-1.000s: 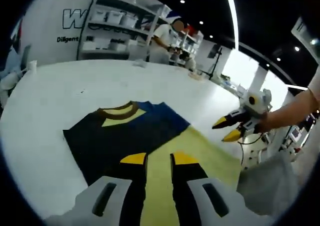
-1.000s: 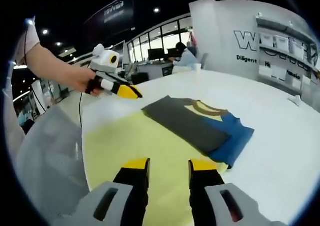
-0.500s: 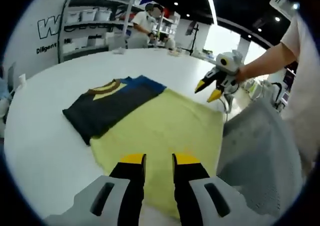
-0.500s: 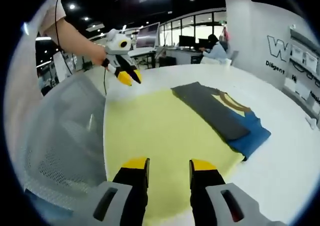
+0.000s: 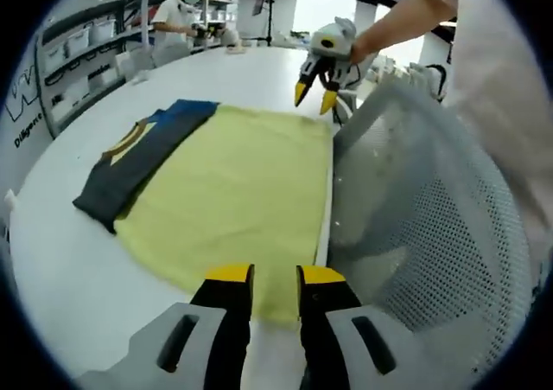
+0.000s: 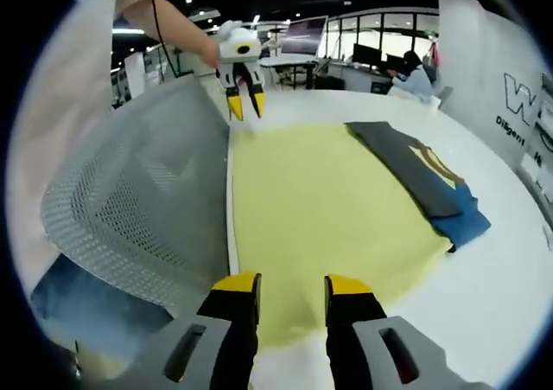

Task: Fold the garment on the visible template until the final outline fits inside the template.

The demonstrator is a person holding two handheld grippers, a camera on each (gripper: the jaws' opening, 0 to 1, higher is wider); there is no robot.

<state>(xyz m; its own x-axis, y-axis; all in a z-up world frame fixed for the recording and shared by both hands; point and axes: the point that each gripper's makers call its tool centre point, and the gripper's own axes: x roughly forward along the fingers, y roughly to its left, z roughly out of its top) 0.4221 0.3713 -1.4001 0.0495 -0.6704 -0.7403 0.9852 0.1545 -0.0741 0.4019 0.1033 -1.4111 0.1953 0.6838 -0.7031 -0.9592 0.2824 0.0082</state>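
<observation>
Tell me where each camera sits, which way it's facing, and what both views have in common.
Left gripper view: rides the left gripper, looking along the yellow template to the folded garment; the right gripper, a forearm and the mesh chair back show.
Right gripper view: rides the right gripper, looking over the same template from the opposite end; the left gripper and an arm show.
Shared: template, garment, white table, chair.
</observation>
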